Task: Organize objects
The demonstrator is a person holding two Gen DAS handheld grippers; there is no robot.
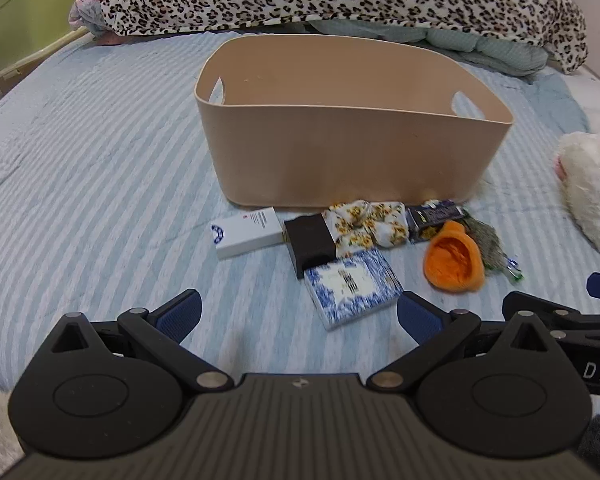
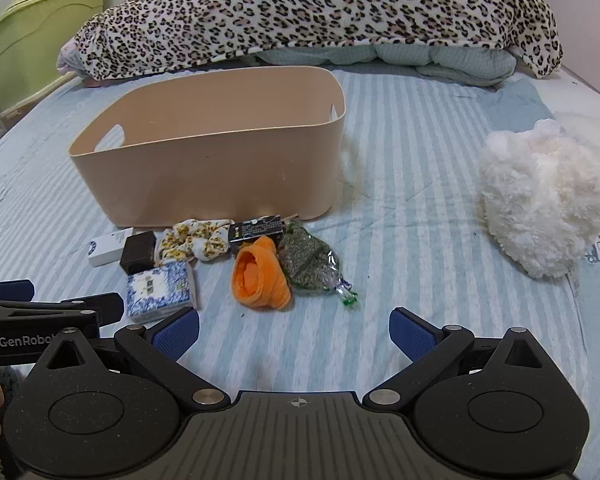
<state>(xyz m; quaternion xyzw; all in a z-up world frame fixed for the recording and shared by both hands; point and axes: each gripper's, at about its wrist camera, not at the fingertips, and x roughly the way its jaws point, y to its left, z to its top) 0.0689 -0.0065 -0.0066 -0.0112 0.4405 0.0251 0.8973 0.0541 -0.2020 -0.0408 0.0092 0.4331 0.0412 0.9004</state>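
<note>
Before the beige bin (image 1: 356,152) on the striped bed (image 1: 100,160) I see a white box (image 1: 246,232), black box (image 1: 310,242), blue-patterned box (image 1: 352,286), flowered scrunchie (image 1: 368,222) and orange sock (image 1: 454,258). My left gripper (image 1: 298,316) and right gripper (image 2: 294,330) are both spread wide, empty.
</note>
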